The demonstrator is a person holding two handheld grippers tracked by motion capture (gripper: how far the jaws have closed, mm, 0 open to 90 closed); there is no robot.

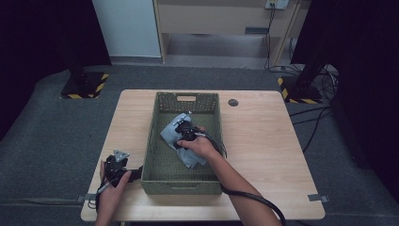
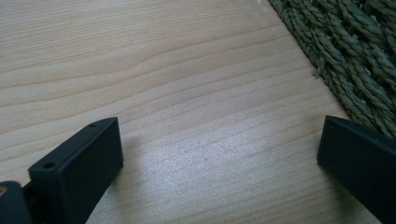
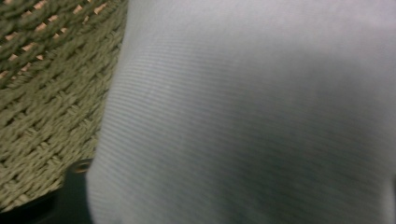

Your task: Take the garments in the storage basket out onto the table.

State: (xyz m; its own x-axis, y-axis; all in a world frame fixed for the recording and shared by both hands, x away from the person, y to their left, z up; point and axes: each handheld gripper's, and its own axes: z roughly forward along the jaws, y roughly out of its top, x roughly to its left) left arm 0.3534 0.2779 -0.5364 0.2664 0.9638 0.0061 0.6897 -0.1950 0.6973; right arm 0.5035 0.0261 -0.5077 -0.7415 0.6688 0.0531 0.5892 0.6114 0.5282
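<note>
A green woven basket (image 1: 181, 188) stands in the middle of the wooden table (image 1: 263, 155). A light blue cloth (image 1: 168, 131) lies crumpled on its floor. My right gripper (image 1: 183, 126) is down inside the basket, right on the cloth. In the right gripper view the cloth (image 3: 257, 116) hangs close over the lens, with basket weave (image 3: 46, 93) at left. One black jaw shows far out at the bottom left and the other is hidden. My left gripper (image 1: 117, 162) rests on the table left of the basket. It stands open (image 2: 219, 149) over bare wood, beside the basket wall (image 2: 355, 60).
A small dark round disc (image 1: 233, 102) lies on the table beyond the basket's far right corner. Bare wood stretches to the right of the basket. Two stands with yellow-black bases (image 1: 84, 87) flank the table on the grey floor.
</note>
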